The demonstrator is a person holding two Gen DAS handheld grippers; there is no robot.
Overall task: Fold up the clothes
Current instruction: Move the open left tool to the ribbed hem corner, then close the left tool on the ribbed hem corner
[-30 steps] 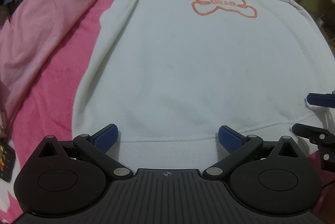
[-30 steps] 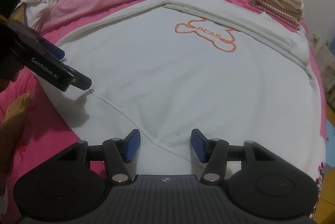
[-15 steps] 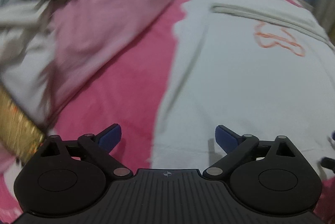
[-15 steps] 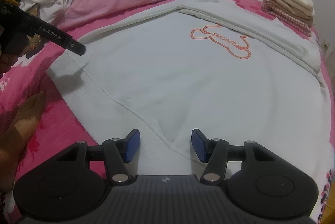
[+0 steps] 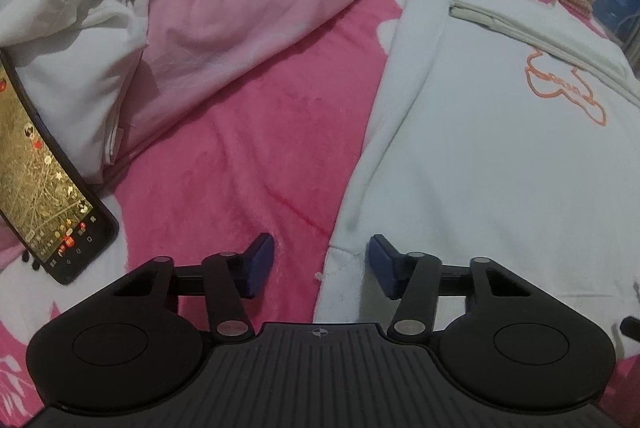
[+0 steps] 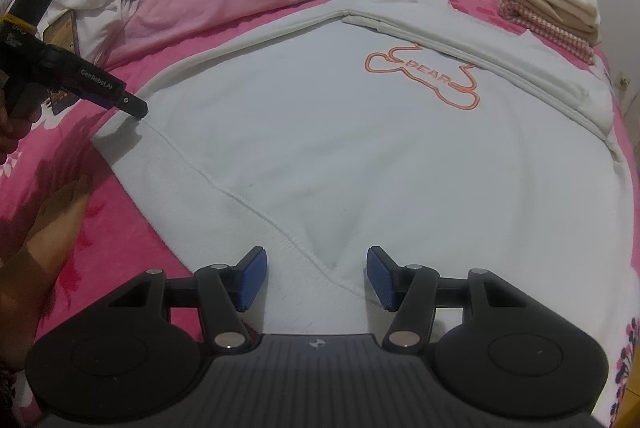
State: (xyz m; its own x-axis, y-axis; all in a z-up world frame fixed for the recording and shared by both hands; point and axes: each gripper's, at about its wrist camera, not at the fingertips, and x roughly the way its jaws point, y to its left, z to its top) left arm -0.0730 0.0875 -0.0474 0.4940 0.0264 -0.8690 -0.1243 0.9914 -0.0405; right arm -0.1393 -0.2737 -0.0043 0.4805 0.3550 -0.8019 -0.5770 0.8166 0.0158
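Phone [image 5: 48,183] lies near the bed's left edge, its top cut off by the frame, against rumpled bedding [image 5: 224,11]. My left gripper [image 5: 318,262] sits at the sweatshirt's [image 6: 360,155] near left hem corner; its jaws are closing with that corner between them, pads not yet pressing. The white sweatshirt lies flat across the pink blanket [image 5: 240,163], its orange lettering blurred. My right gripper [image 6: 316,278] stands half open over the near hem, a fold of hem between its pads; I can't tell whether they touch it. Folded clothes [image 6: 552,7] are stacked at the far right corner.
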